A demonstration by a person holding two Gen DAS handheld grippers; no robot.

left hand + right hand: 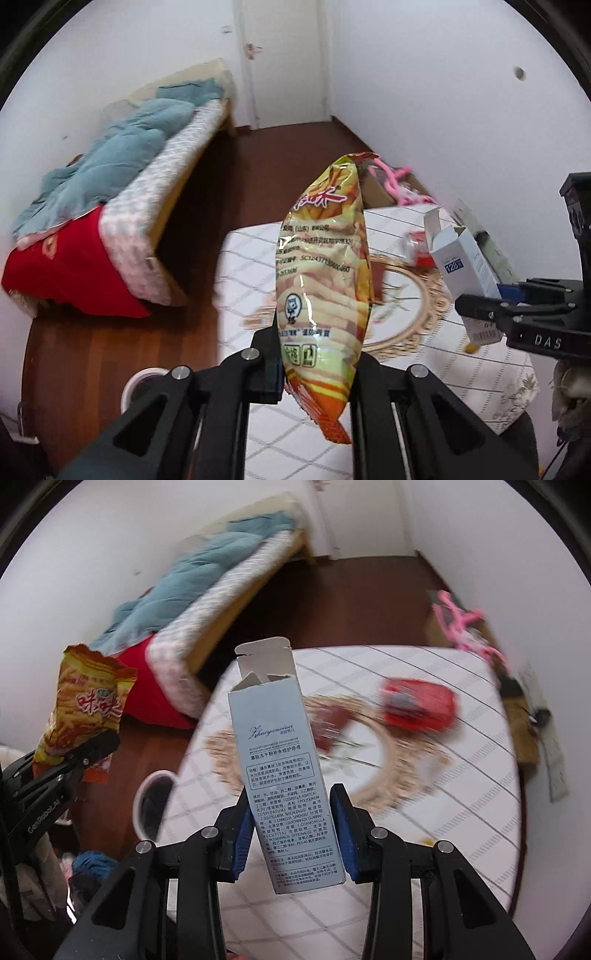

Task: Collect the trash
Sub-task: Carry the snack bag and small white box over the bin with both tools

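Left gripper (317,365): jaws clamped on yellow snack bag (325,266). Right gripper (293,834), marked "DAS": jaws gripping open-topped box (284,775) printed "CENTELLA ASIATICA". Red pack (419,705) on table (461,812).

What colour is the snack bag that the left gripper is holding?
The snack bag is yellow and orange with red lettering, clearest in the left wrist view.

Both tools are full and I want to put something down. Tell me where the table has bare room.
The table is bare along its near edge, below the round placemat, and on the far strip behind it. The middle is crowded: a dark red piece on the placemat, a red packet at its right.
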